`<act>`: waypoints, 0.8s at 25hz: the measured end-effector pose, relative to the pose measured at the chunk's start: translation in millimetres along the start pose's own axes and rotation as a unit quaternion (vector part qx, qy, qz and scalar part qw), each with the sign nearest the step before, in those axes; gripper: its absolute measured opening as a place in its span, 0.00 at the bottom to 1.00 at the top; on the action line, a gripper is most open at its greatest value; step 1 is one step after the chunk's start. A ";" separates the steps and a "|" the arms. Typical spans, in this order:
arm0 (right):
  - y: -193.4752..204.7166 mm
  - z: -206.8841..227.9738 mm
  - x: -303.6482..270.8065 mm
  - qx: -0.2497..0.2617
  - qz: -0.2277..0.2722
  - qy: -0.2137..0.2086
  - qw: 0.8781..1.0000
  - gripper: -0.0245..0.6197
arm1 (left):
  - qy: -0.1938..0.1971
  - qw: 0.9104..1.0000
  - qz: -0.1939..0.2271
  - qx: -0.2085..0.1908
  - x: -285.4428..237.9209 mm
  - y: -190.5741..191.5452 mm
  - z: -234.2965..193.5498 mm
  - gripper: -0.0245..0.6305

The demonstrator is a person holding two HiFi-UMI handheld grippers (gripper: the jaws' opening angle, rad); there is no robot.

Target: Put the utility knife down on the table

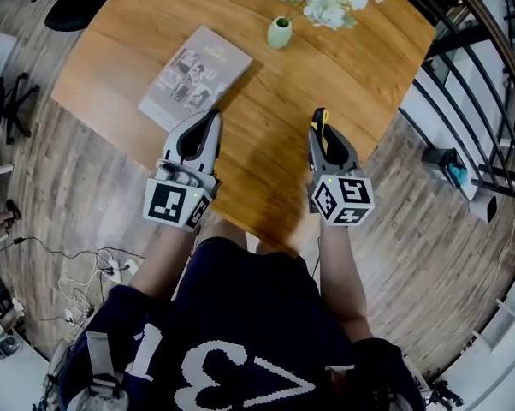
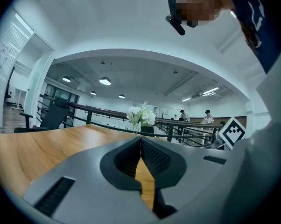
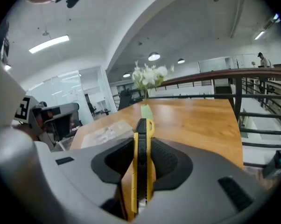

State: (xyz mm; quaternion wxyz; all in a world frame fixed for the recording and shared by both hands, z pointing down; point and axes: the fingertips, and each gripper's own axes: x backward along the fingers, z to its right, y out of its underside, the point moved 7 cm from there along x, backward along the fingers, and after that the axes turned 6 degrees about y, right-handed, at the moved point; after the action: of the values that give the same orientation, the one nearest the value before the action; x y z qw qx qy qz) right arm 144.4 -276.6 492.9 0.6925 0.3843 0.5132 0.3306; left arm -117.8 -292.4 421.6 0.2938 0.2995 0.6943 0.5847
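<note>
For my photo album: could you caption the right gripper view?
Right gripper holding a yellow utility knife over a wooden table, flower vase beyond.

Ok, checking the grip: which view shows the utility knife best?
The right gripper view: the utility knife fills the centre, its yellow body and black slider clamped in the right gripper. The head view shows only its end poking past the jaws. The left gripper view does not show it.

Yellow-and-black utility knife [image 3: 141, 157]; grey left gripper [image 1: 211, 116] and right gripper [image 1: 320, 128], black-and-white squared marker cubes [image 1: 175, 204]; brown woodgrain table [image 1: 266, 101]; pale green vase [image 1: 280, 32].
</note>
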 end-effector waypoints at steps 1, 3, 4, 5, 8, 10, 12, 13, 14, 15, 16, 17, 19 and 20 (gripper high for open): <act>12.3 1.6 -7.3 0.001 -0.023 0.005 1.000 0.23 | 0.003 1.000 -0.007 0.003 -1.9 6.6 -0.1 0.06; 36.3 4.3 -20.6 0.007 -0.063 0.016 0.998 0.23 | 0.009 1.000 -0.021 0.007 -4.4 17.7 0.8 0.06; 47.5 5.3 -26.6 0.010 -0.081 0.020 0.997 0.23 | 0.011 1.000 -0.027 0.010 -4.8 22.2 1.4 0.06; 58.0 5.9 -32.1 0.013 -0.097 0.023 0.995 0.23 | 0.013 0.999 -0.032 0.012 -4.8 26.1 1.9 0.06; 83.3 6.5 -43.5 0.006 -0.142 0.029 0.989 0.23 | 0.017 0.999 -0.047 0.017 -3.2 34.7 3.1 0.06; 94.8 6.5 -48.2 0.003 -0.163 0.034 0.986 0.23 | 0.021 0.998 -0.054 0.017 -2.3 38.4 3.8 0.06; 100.8 6.3 -50.2 0.006 -0.171 0.038 0.984 0.24 | 0.025 0.998 -0.058 0.017 -1.4 40.2 4.5 0.06; 101.5 6.3 -50.5 0.007 -0.172 0.039 0.984 0.24 | 0.026 0.998 -0.059 0.017 -1.1 40.4 4.6 0.06; 100.9 6.3 -50.8 0.006 -0.172 0.038 0.984 0.24 | 0.026 0.998 -0.059 0.017 -1.1 40.2 4.5 0.06; 98.7 6.1 -50.7 0.005 -0.170 0.037 0.985 0.26 | 0.026 0.998 -0.058 0.016 -1.4 39.4 4.3 0.06; 94.4 5.9 -49.9 0.003 -0.163 0.034 0.986 0.27 | 0.026 0.998 -0.057 0.016 -1.8 38.0 4.2 0.06; 87.4 5.9 -47.7 0.001 -0.150 0.033 0.988 0.27 | 0.026 0.998 -0.054 0.015 -2.5 35.8 4.4 0.06; 64.8 7.1 -39.6 0.001 -0.106 0.033 0.994 0.20 | 0.026 0.999 -0.046 0.011 -4.7 28.2 4.8 0.06; 50.3 8.2 -33.7 0.003 -0.078 0.034 0.996 0.14 | 0.025 0.999 -0.042 0.008 -6.0 23.1 4.8 0.06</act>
State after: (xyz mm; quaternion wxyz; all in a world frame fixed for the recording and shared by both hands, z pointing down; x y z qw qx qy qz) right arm 140.6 -282.5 553.6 0.6971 0.3333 0.5661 0.2873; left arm -108.6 -290.7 444.0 0.2977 0.2578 0.7181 0.5737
